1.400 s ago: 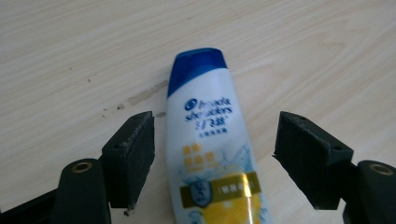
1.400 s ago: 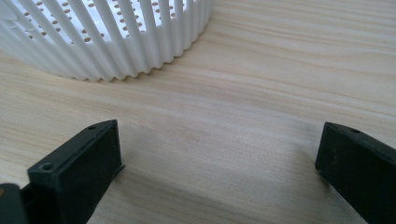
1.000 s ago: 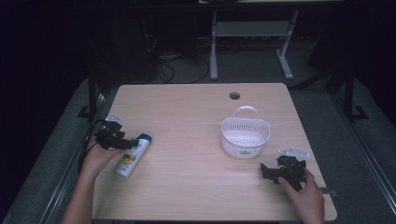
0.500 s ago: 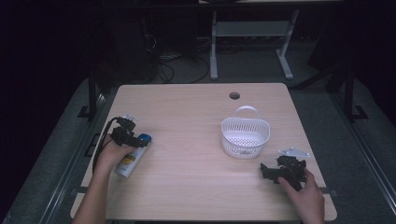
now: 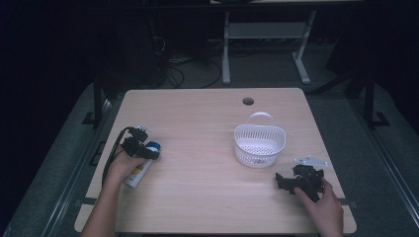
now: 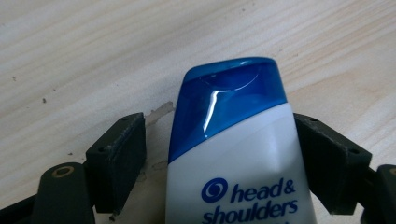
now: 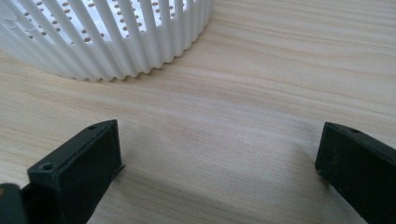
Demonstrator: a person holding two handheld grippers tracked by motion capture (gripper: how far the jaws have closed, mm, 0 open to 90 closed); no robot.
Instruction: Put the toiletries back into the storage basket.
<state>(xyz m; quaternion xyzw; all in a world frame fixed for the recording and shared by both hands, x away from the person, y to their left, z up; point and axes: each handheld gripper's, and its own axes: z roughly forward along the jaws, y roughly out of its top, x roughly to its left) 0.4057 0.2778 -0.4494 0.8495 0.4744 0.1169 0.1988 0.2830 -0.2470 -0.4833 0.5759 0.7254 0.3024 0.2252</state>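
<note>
Your left gripper [image 5: 148, 153] sits at the near left of the table [image 5: 197, 118], over the capped end of the shampoo bottle [image 5: 140, 167] that lies flat on the wood. In the left gripper view its jaws stand apart on either side of the bottle [image 6: 238, 154]: the right jaw is against, or just off, the white body, while a clear gap of bare wood separates the left jaw from it. The blue cap [image 6: 229, 100] pokes out beyond the jaw tips.

Your right gripper [image 5: 282, 181] rests at the near right of the table, in your right hand [image 5: 321, 207]. Its jaws are spread wide with only bare wood between them, holding nothing. The white slatted basket [image 5: 259, 144] stands just beyond it toward the far side, near but not touching the jaws, as the right gripper view shows [image 7: 107, 37].
</note>
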